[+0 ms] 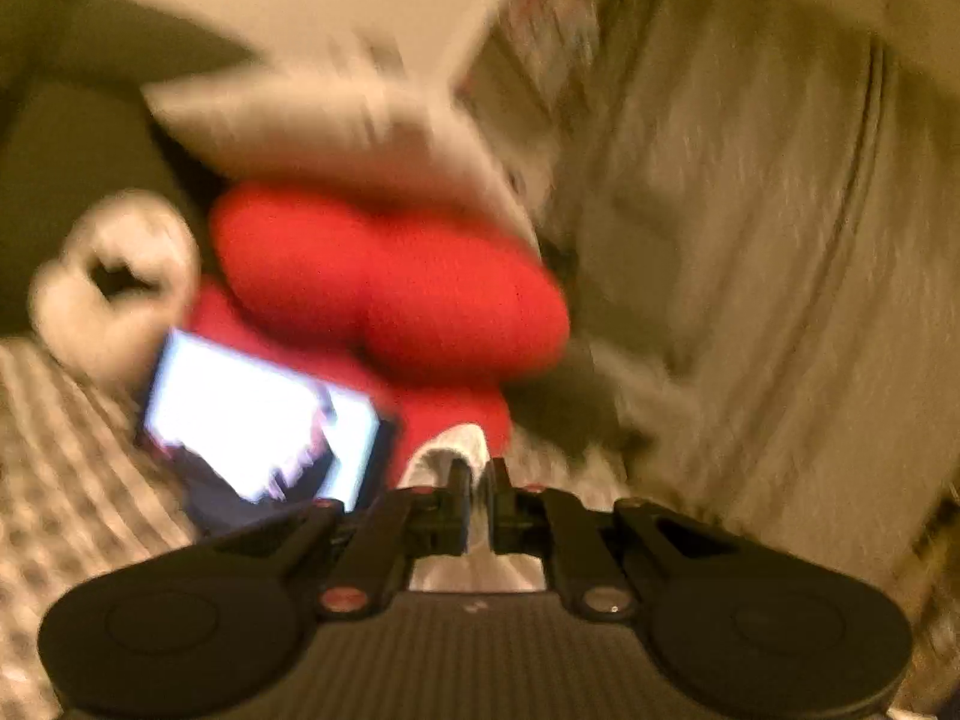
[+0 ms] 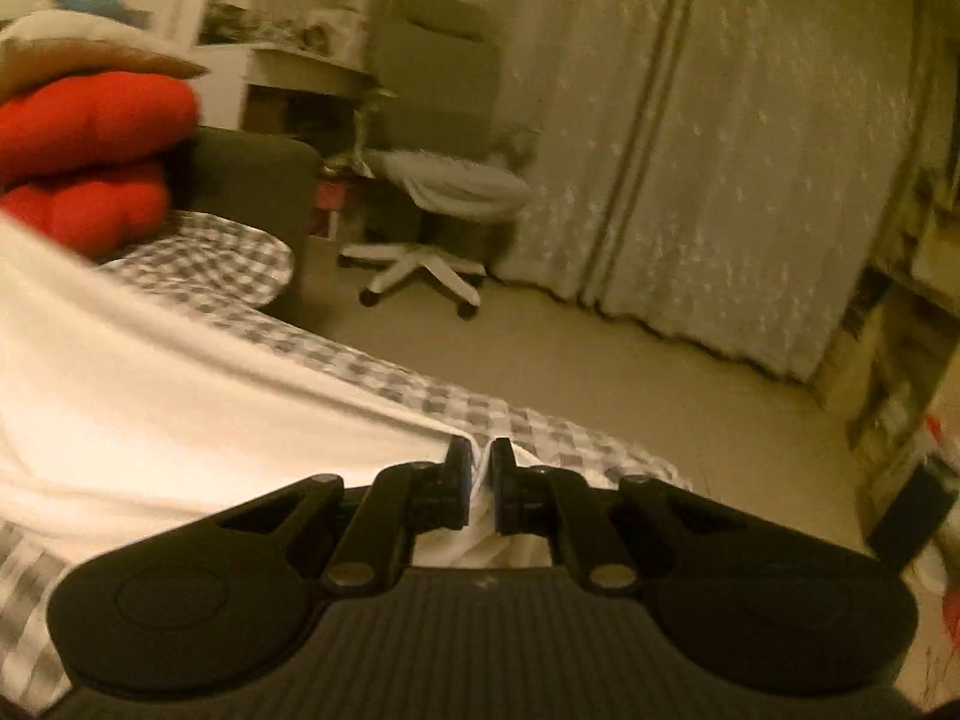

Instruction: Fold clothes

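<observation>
Both grippers are clamped on the white garment: our left gripper (image 1: pixel 478 483) pinches a bunched bit, and our right gripper (image 2: pixel 480 468) nips an edge of that white garment (image 2: pixel 150 384), which drapes over the checkered bedspread (image 2: pixel 384 372) near the bed's edge. Grips look thin, so we reckon a quick tug could slip the cloth out or skew the fold, and the lit phone (image 1: pixel 252 420) could get swept along.

White garment (image 2: pixel 150 384) and red cushions (image 2: pixel 90 120) on checked bed (image 2: pixel 480 408).
</observation>
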The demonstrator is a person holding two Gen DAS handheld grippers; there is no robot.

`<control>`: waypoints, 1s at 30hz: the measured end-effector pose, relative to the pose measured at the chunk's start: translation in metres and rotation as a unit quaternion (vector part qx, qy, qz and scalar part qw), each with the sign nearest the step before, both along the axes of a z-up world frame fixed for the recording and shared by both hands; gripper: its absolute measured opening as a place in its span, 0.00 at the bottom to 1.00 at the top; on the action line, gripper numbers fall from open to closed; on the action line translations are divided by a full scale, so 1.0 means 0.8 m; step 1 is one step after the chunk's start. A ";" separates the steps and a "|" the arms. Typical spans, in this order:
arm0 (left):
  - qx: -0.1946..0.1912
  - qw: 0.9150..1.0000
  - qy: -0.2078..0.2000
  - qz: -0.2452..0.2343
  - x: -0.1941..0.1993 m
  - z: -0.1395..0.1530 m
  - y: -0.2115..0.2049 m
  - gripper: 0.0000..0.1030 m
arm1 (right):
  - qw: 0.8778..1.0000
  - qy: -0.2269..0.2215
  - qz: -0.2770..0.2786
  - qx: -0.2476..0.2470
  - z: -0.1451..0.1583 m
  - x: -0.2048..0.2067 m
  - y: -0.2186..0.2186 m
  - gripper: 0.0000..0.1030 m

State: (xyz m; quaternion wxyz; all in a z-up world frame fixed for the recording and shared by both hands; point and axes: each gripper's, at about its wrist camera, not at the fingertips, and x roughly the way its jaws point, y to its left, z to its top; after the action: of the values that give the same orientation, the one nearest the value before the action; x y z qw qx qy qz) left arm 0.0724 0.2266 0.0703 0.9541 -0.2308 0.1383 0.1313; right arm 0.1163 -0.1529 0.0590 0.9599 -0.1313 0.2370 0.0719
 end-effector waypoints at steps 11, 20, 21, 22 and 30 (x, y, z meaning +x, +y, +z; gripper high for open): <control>0.082 0.990 0.115 0.009 -0.039 -0.015 -0.009 0.62 | 0.996 0.059 -0.069 0.006 -0.014 0.007 -0.018 0.37; 0.026 0.978 0.209 0.004 -0.072 -0.053 -0.011 0.62 | 0.985 0.101 -0.092 0.105 -0.008 -0.018 -0.062 0.37; 0.035 0.978 0.207 0.007 -0.073 -0.057 -0.012 0.62 | 0.984 0.111 -0.089 0.107 -0.013 -0.015 -0.063 0.37; 0.043 0.978 0.205 0.011 -0.073 -0.060 -0.013 0.60 | 0.984 0.122 -0.080 0.104 -0.020 -0.011 -0.063 0.37; 0.096 0.972 0.216 0.008 -0.073 -0.067 -0.029 0.16 | 0.988 0.086 -0.089 0.090 0.002 -0.033 -0.064 0.12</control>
State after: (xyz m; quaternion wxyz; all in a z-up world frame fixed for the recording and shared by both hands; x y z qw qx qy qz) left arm 0.0142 0.2034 0.0166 0.9183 -0.1054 0.3261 0.1982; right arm 0.0902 -0.2044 0.0602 0.9465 -0.0165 0.3217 0.0177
